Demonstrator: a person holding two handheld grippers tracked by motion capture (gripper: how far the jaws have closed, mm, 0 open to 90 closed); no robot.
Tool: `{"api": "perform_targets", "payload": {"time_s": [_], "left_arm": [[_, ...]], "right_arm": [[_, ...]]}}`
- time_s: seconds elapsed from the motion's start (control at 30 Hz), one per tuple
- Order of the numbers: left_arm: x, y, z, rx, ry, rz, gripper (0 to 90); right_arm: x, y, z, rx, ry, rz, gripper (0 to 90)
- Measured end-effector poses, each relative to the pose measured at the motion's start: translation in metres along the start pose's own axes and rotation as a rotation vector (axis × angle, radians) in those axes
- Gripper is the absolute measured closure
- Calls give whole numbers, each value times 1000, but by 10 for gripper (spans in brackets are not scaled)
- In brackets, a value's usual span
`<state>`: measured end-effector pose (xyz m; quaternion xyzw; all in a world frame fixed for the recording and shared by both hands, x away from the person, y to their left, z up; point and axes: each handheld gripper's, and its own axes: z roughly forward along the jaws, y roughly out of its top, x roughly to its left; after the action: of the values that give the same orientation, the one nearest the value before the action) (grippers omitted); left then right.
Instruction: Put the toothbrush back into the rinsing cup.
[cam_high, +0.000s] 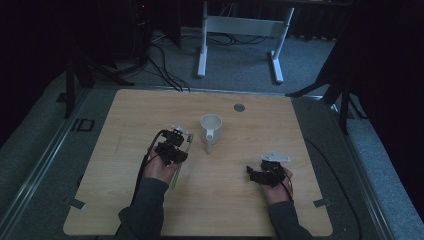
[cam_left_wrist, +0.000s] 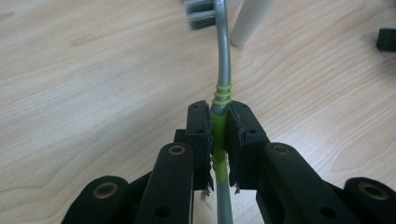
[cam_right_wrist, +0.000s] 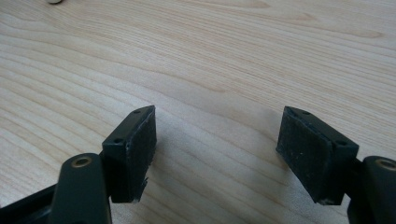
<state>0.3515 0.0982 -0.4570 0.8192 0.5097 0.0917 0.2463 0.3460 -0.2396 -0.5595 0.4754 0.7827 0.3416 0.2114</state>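
Black pads of the left gripper (cam_left_wrist: 219, 135) are pressed together on one toothbrush (cam_left_wrist: 223, 70), clamping its lime-green grip section, with the grey neck curving up and away from the jaws to a bristle head at the top edge of the left gripper view. In the high view the left gripper (cam_high: 176, 142) sits left of centre on the wooden table (cam_high: 250, 210), and the green end of the handle sticks out behind the hand toward the person.

Just past the brush head stands one white cup (cam_high: 210, 127), upright, its handle pointing toward the person's side; its handle (cam_left_wrist: 247, 21) shows as a pale bar beside the bristles in the left gripper view. Brush and cup look close but apart, though the dim high view makes that hard to settle.

The right gripper (cam_right_wrist: 217, 149) has its two jaws spread wide with nothing between them, bare wood grain beneath. In the high view it (cam_high: 257, 174) rests near the table's right side, well apart from the cup.

One small grey disc (cam_high: 239, 107) lies near the far edge. Beyond the table, white desk legs (cam_high: 202, 50) and loose cables sit on grey carpet.
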Motion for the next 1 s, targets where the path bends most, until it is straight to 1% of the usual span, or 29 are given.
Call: {"api": "perform_targets", "payload": {"time_s": [0.07, 0.17, 0.5, 0.63, 0.7, 0.8, 1.0], "left_arm": [[0, 0, -2, -16, -1, 4, 802], [0, 0, -3, -34, -10, -3, 802], [0, 0, -7, -72, -26, -11, 802], [1, 0, -8, -91, -40, -15, 802], [1, 0, -9, -99, -41, -9, 802], [1, 0, -11, -117, -44, -15, 802], [1, -1, -13, -138, -47, -13, 802]], "right_arm": [[0, 0, 0, 0, 0, 0, 280], [0, 0, 0, 0, 0, 1, 280], [0, 0, 0, 0, 0, 0, 279], [0, 0, 0, 0, 0, 1, 279], [0, 0, 0, 0, 0, 0, 279], [0, 0, 0, 0, 0, 1, 279], [0, 0, 0, 0, 0, 1, 279]]}}
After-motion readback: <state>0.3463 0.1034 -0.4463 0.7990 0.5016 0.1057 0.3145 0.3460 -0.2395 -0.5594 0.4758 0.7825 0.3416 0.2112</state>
